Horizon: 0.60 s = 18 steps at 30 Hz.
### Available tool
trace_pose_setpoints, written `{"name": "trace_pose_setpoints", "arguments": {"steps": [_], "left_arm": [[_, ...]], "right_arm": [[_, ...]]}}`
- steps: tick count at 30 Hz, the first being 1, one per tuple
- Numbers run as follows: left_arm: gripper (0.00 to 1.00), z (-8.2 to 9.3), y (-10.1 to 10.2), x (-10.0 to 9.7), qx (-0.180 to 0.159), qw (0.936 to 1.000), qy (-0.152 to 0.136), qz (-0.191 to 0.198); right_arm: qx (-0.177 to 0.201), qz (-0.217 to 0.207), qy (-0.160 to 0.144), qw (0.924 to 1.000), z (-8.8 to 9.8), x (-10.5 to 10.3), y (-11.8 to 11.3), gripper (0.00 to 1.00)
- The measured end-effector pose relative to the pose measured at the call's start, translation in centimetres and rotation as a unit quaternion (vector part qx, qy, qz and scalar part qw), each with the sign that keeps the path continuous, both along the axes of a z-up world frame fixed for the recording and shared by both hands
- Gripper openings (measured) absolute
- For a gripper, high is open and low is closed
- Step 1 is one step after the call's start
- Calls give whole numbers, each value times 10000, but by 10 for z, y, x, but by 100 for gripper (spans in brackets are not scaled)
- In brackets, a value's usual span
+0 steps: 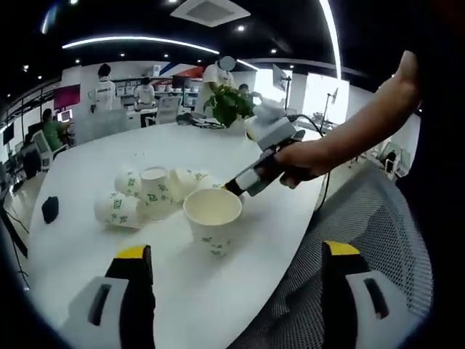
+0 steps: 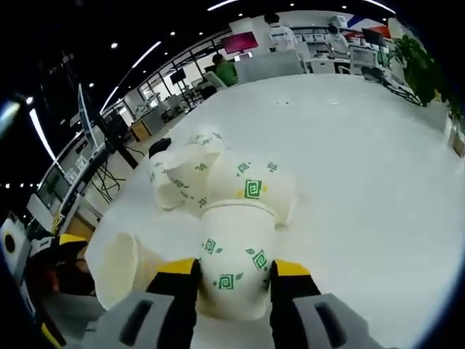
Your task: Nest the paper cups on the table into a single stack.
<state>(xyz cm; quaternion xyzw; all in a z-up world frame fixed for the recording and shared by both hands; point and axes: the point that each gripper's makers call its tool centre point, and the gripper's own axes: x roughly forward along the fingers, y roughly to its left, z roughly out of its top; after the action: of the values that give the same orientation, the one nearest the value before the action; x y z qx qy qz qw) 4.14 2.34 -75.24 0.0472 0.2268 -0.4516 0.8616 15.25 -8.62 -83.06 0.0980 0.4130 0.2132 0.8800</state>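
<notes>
Several white paper cups with green marks lie in a loose pile [image 1: 149,195] on the white round table [image 1: 94,160]. One cup [image 1: 213,218] stands upright in front of the pile, mouth up, just ahead of my left gripper [image 1: 237,249], whose jaws are wide open and hold nothing. My right gripper [image 1: 236,186], held by a hand, reaches in beside that cup's far rim. In the right gripper view, my right gripper [image 2: 234,270] is shut on a cup [image 2: 234,265], with the pile [image 2: 218,178] right behind it and the upright cup [image 2: 116,269] to its left.
A small black object [image 1: 49,209] lies on the table left of the pile. A potted plant [image 1: 229,105] stands at the table's far edge. A grey mesh chair [image 1: 356,211] sits at the near right. People sit at desks far behind.
</notes>
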Motion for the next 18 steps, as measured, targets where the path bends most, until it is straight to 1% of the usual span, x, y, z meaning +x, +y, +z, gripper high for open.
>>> {"name": "trace_pose_setpoints", "arguments": {"steps": [5,10,16,18], "left_arm": [[94,1,0,0,-45,10000,20,9],[93,2,-2,-1,-92,9999,78,-20],[86,6,-3,-2,-144,9999,72,-52],[85,7,-4,-3,-165,9998,58,-45]], "right_arm": [[-10,-11,-1,10000,0,-4,-8,37],[-23,27,-47,10000,4,-10,-13,37],[18,54,-86,9999,9,-14,-22,37],[46,68,-90,9999,11,-17,-24,37]]}}
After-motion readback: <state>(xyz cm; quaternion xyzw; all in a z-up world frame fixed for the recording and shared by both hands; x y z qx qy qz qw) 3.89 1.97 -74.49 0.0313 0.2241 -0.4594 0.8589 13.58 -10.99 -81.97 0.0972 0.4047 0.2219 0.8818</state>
